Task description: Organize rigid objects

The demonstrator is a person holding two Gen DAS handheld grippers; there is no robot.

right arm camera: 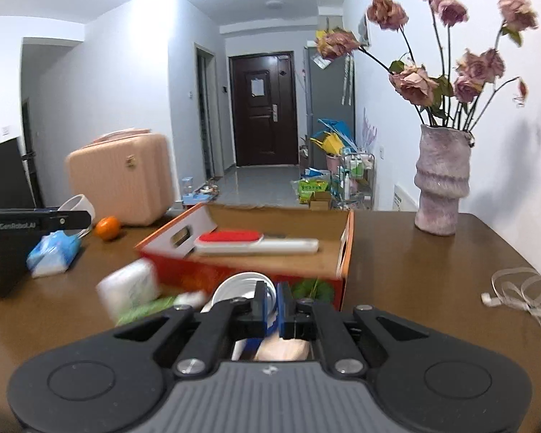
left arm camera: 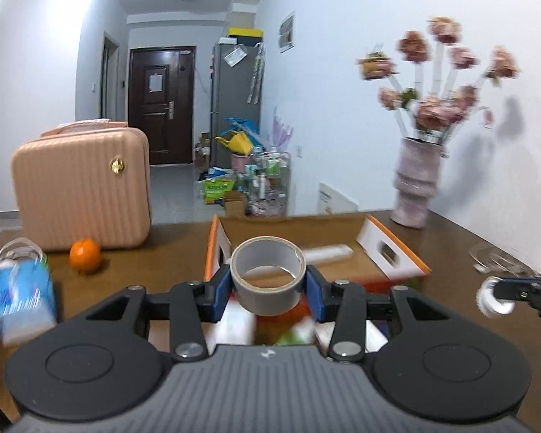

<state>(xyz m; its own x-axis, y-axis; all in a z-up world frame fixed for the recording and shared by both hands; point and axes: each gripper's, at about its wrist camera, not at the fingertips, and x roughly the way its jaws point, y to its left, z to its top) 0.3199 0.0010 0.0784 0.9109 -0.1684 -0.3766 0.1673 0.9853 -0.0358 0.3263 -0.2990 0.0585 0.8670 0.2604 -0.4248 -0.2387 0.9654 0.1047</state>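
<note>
Right now my left tongs (left arm camera: 268, 290) are closed on a tape roll (left arm camera: 268, 275), one blue pad pressed to each side of it, the roll lying flat with its hole facing up. It hangs just short of the near wall of the box (left arm camera: 396, 252), which sits open ahead of these tongs. Off to their left I see a tissue pack (left arm camera: 21, 288) close by, an orange (left arm camera: 85, 254) beyond it and a pink case (left arm camera: 81, 187) behind that. Ahead and to the right a vase (left arm camera: 416, 184) of dried roses stands on the table (left arm camera: 451, 259).

My right tongs (right arm camera: 271, 305) are nearly shut, the pads pinching the rim of a white cup (right arm camera: 234, 287). The cup is held above the table just before the box's near wall. Ahead of these tongs, inside the box, a lint brush (right arm camera: 256, 242) with a red pad lies flat on the bottom. Just left of the tongs is a blurred white pack (right arm camera: 130, 288); I cannot tell what it is. To the right, a clear strap (right arm camera: 523, 288) lies loose on the table. At the far left edge the left tongs show in side view.
</note>
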